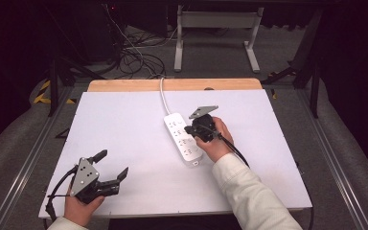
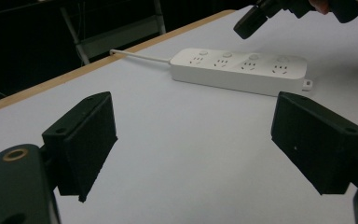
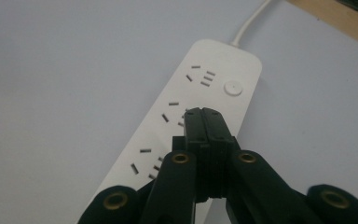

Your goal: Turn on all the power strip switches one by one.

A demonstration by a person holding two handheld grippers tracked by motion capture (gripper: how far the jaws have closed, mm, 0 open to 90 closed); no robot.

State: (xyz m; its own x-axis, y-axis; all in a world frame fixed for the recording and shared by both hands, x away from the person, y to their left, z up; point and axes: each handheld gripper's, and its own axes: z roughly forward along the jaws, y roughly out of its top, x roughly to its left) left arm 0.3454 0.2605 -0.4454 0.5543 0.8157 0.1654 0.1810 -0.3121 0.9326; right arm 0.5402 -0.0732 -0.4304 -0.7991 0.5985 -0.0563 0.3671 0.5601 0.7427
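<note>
A white power strip (image 1: 183, 139) with several sockets and round buttons lies on the white table, its cable (image 1: 163, 98) running to the far edge. My right gripper (image 1: 190, 129) is shut, nothing between its jaws, tips pressed together just over the strip's second button from the cable end (image 3: 205, 114). The right gripper view shows the strip (image 3: 200, 84) below the tips and the first round button (image 3: 233, 87) bare. My left gripper (image 1: 111, 165) rests near the table's front left, jaws wide open and empty. In the left gripper view the strip (image 2: 242, 70) lies beyond the open pads (image 2: 93, 140).
The white tabletop (image 1: 124, 124) has a wooden strip (image 1: 172, 85) along its far edge. Beyond it stand a white metal frame (image 1: 215, 33) and loose cables (image 1: 134, 52) on the floor. Metal rails (image 1: 33, 148) run along both sides of the table.
</note>
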